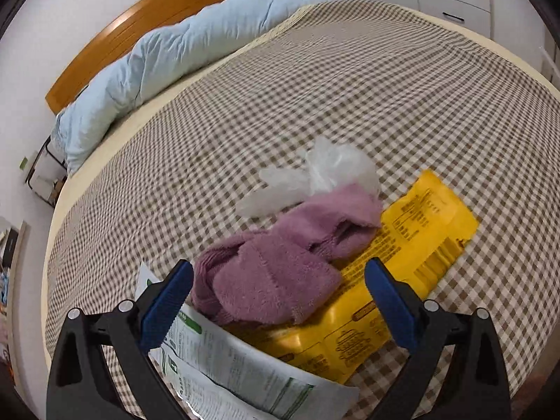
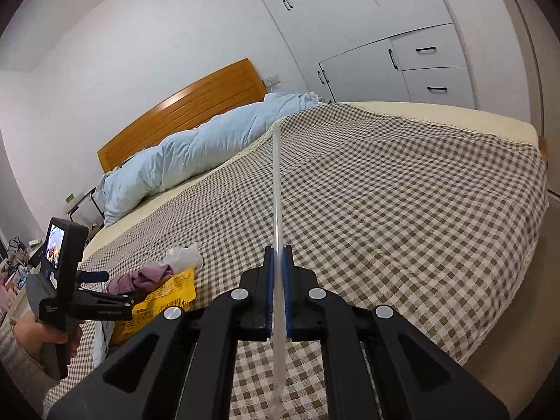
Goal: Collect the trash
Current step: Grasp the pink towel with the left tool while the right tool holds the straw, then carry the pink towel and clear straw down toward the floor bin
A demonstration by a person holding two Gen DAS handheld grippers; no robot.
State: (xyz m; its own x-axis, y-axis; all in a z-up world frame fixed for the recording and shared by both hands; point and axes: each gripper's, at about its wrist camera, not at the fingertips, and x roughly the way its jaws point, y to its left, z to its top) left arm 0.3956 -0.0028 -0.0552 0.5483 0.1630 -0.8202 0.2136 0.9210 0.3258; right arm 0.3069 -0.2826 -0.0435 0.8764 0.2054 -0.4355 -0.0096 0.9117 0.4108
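From my left wrist camera I see my left claw standing wide apart over a small heap of things on the brown-and-cream checked bedspread, its blue-padded fingers straddling the heap without pressing on anything. Between them lies a crumpled mauve fleecy cloth, which rests on top of a flat yellow printed snack wrapper. Touching the cloth's far edge is a clear crumpled plastic glove, fingers splayed to the left. Under the left finger, nearest the lens, a white paper packet with green print overlaps the yellow wrapper's near edge. From my right wrist camera, my right claw is clamped tight on a long, thin, clear plastic straw-like strip, which runs up out of the pads toward the far side of the bed and hangs down a little below them too; I cannot tell exactly what the strip is. In that same view the left claw shows at the left edge, gripped by a hand with a pale knitted sleeve, its small screen lit, hovering right at the same heap near the bed's near-left corner. Beyond, a rumpled pale blue duvet lies along the wooden headboard, and white cupboards with black handles fill the far wall.
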